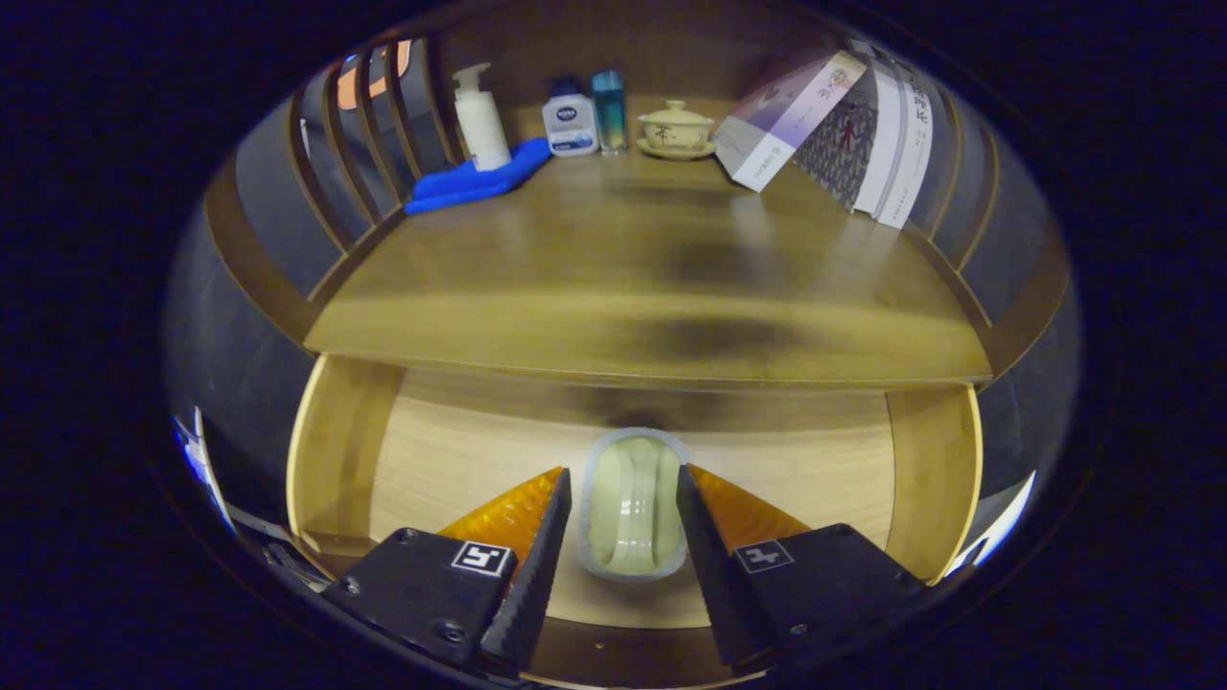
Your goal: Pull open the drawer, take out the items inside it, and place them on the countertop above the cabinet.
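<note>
While the drawer [345, 450] stands pulled open, a pale dish [633, 508] lies on its floor between the fingers of the tool [623, 522], which flank its long sides; whether they press on it cannot be told. Beyond, at twelve o'clock, the bench [652, 278] carries a pump bottle [479, 115] on a blue cloth [470, 182], two small bottles [585, 120], a lidded cup [676, 126] and leaning books [834, 125] along its back.

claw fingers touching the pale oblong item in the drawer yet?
Touching. Gripper view: both fingers of the claw press the sides of the pale item, no gap visible, above the drawer.
</note>
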The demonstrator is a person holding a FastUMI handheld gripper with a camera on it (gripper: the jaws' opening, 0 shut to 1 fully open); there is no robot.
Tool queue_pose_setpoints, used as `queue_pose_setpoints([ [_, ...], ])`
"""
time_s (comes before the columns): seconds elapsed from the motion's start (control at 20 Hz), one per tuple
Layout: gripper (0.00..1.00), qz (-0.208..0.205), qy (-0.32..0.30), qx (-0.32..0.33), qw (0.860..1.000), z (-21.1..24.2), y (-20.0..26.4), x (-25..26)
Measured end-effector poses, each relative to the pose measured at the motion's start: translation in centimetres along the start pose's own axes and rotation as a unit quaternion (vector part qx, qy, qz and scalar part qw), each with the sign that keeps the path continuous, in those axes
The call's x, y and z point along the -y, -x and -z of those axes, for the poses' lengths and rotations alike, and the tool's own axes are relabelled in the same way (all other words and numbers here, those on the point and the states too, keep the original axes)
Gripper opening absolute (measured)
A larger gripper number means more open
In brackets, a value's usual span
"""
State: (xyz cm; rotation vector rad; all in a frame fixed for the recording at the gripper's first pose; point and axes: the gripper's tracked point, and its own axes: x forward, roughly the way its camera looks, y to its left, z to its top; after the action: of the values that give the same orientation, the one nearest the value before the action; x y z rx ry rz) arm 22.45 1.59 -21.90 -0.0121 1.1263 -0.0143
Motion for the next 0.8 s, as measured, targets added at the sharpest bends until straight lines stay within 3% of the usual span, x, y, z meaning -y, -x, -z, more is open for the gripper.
queue_pose_setpoints([
  [0.35, 0.61, 0.007, -0.013, -0.056, 0.998, 1.6, -2.4, 0.0],
  [0.5, 0.42, 0.015, -0.011, -0.059, 0.998, 1.7, -2.8, 0.2],
  [0.8, 0.22, 0.013, -0.014, -0.069, 0.997, 2.2, -2.3, 0.1],
])
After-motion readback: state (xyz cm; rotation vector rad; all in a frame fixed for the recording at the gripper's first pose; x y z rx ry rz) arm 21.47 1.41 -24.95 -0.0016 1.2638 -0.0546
